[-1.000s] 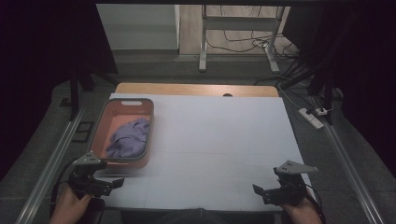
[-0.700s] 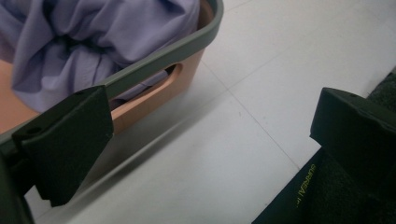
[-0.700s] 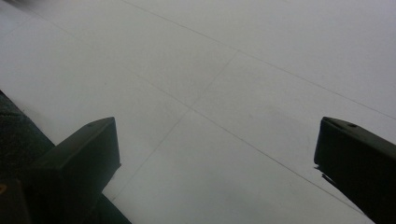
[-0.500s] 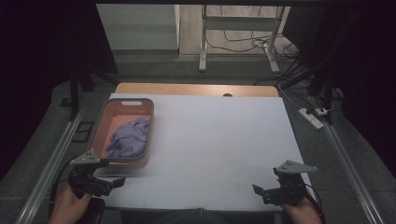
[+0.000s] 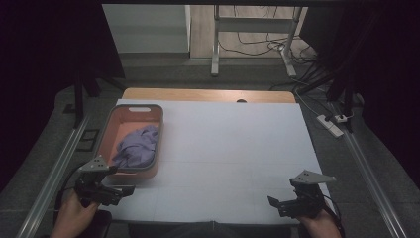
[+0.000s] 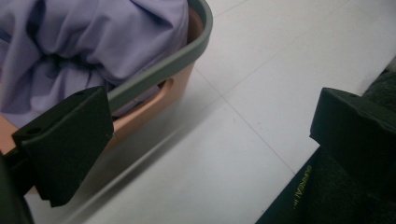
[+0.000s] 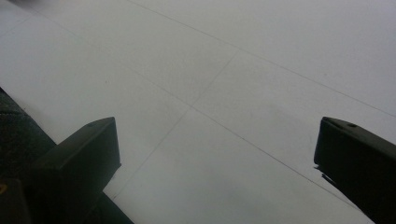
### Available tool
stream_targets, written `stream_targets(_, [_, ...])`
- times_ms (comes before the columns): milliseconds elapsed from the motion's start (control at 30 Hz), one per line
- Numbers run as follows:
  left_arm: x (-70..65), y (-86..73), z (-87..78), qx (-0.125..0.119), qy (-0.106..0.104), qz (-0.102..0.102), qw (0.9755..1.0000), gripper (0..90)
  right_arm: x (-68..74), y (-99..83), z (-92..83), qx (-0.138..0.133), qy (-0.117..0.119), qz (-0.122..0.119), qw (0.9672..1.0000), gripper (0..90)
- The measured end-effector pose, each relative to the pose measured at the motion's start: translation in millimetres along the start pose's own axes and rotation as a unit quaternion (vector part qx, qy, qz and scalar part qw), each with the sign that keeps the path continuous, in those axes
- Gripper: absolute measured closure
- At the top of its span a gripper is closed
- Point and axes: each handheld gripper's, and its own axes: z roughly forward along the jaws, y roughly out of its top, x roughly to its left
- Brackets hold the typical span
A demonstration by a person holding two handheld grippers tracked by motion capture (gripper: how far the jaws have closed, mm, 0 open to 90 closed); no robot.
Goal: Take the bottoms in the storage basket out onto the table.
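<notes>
An orange basket with a grey rim (image 5: 113,124) stands at the table's left side and holds a crumpled lilac cloth (image 5: 137,147). My left gripper (image 5: 126,189) hovers just in front of the basket's near end, open and empty. In the left gripper view the basket's rim (image 6: 161,73) and the cloth (image 6: 88,37) sit close above the left jaw. My right gripper (image 5: 274,203) stays low over the white table top (image 5: 233,144) near the front right edge, open, with bare white surface (image 7: 215,140) between its jaws.
A strip of wooden table top (image 5: 208,95) shows beyond the white sheet. Metal rails run along both sides of the table. A power strip (image 5: 331,125) and cables lie on the floor at the right. A metal stand (image 5: 216,44) is at the back.
My left gripper has shifted slightly toward the basket's near end. The right gripper has barely moved.
</notes>
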Motion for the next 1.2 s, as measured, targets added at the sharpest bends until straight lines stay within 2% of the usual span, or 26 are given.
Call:
stream_targets(133, [0.9,5.7,-0.2,-0.007,0.008,0.004,0.9999,0.0,-0.1,0.0,0.1,0.001,0.0,0.0,1.0,0.5])
stream_targets(267, [3.1,9.6,1.5,-0.012,0.005,-0.002,0.9999,0.0,-0.3,0.1,0.3,0.002,0.0,0.001,1.0,0.5])
stream_targets(567, [8.6,21.6,11.5,0.006,0.019,0.007,0.9998,0.0,-1.5,0.1,0.7,0.002,0.003,0.005,1.0,0.5])
stream_targets(700, [10.6,24.8,13.8,0.014,0.023,0.0,0.9996,0.0,-1.4,0.2,0.9,0.003,0.003,0.004,1.0,0.5])
stream_targets(833, [11.7,29.6,18.4,0.03,0.027,0.01,0.9991,0.1,-0.9,0.3,1.1,0.005,0.003,0.003,1.0,0.6])
stream_targets(967, [13.3,35.1,22.2,0.034,0.032,0.017,0.9988,0.1,-0.8,0.4,1.2,0.006,0.003,0.002,1.0,0.5])
stream_targets(1200, [22.2,42.9,23.7,0.032,0.034,0.014,0.9988,0.1,-0.6,0.4,1.4,0.006,0.003,0.002,1.0,0.6])
